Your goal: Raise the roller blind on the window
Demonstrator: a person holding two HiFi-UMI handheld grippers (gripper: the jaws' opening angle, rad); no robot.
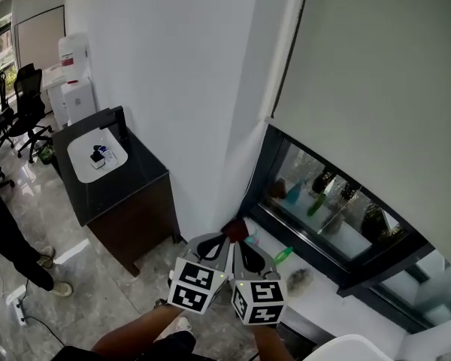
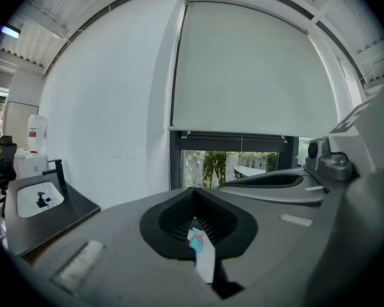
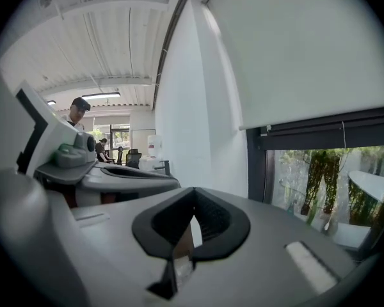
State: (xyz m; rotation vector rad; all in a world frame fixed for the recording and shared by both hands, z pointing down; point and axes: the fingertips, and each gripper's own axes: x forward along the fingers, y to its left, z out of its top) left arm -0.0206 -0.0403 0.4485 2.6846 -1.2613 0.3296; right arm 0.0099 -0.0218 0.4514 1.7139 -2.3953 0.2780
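The roller blind (image 1: 376, 81) is a pale grey sheet that covers most of the window at the upper right. Its bottom bar (image 2: 237, 132) hangs above a strip of bare glass (image 2: 230, 165) in a dark frame. A thin cord (image 1: 289, 47) runs down the blind's left edge. My left gripper (image 1: 224, 241) and right gripper (image 1: 240, 244) sit side by side low in the head view, short of the window's lower left corner and pointing toward it. Both are shut with nothing between the jaws, as both gripper views show (image 2: 193, 200) (image 3: 193, 200).
A green bottle (image 1: 283, 256) and other small items lie on the white sill (image 1: 338, 295). To the left, a black counter (image 1: 128, 194) with a white basin (image 1: 96, 155) stands against the wall. Beyond it are a water dispenser (image 1: 74, 74) and office chairs (image 1: 22, 104). A person's legs (image 1: 15, 247) show at far left.
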